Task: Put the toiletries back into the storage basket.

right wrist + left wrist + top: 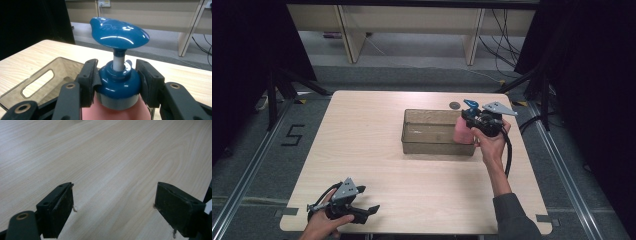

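Right gripper view: we see the right gripper [117,80] clamped on the blue collar of a pink pump bottle [117,82], beside the clear bin [437,132]. Near left, our left gripper [115,207] is spread wide over bare table [112,157].

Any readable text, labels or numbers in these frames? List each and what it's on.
"5": black marking on the grey floor left of the table.
Pump bottle, held in the right hand-held gripper: no label readable on its blue cap or pink body.
Clear bin: no text visible.
Small dark disc on the table: too small to tell.
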`<action>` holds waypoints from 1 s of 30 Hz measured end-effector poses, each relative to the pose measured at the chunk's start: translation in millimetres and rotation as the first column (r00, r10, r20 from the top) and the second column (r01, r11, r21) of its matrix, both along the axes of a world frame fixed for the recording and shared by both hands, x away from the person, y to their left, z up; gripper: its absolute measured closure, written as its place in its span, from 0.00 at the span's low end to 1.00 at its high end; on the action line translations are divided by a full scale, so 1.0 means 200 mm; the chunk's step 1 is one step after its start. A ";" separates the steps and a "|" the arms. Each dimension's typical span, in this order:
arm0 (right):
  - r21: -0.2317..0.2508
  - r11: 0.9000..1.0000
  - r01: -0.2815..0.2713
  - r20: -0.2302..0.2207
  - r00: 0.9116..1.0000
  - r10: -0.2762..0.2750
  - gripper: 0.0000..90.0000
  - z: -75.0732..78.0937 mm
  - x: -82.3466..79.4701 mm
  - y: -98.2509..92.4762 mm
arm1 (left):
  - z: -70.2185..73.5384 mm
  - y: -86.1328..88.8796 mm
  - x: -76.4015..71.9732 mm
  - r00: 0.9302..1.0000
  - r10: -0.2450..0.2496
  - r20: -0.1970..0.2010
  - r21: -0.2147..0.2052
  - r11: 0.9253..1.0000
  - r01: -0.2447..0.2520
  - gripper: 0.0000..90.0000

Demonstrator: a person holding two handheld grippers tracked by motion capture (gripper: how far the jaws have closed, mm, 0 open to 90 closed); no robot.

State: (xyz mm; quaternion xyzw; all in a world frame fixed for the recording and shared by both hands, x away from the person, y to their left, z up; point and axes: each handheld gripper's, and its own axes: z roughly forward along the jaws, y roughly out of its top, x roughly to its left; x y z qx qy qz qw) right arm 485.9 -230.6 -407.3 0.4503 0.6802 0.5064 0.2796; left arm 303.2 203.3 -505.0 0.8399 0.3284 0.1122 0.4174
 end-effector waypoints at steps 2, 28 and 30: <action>0.010 1.000 -0.005 -0.011 1.000 0.005 0.59 -0.01 0.00 0.00 | 0.00 0.00 -0.01 1.000 0.000 -0.002 -0.017 1.000 0.000 0.17; -0.027 1.000 -0.010 -0.032 0.999 0.010 0.59 -0.08 -0.02 -0.01 | 0.00 -0.01 -0.01 1.000 0.014 0.004 -0.030 0.999 -0.014 0.17; -0.008 1.000 -0.006 -0.039 0.999 0.006 0.59 -0.09 -0.02 0.00 | -0.01 -0.01 -0.01 1.000 0.022 0.004 -0.055 0.998 -0.021 0.17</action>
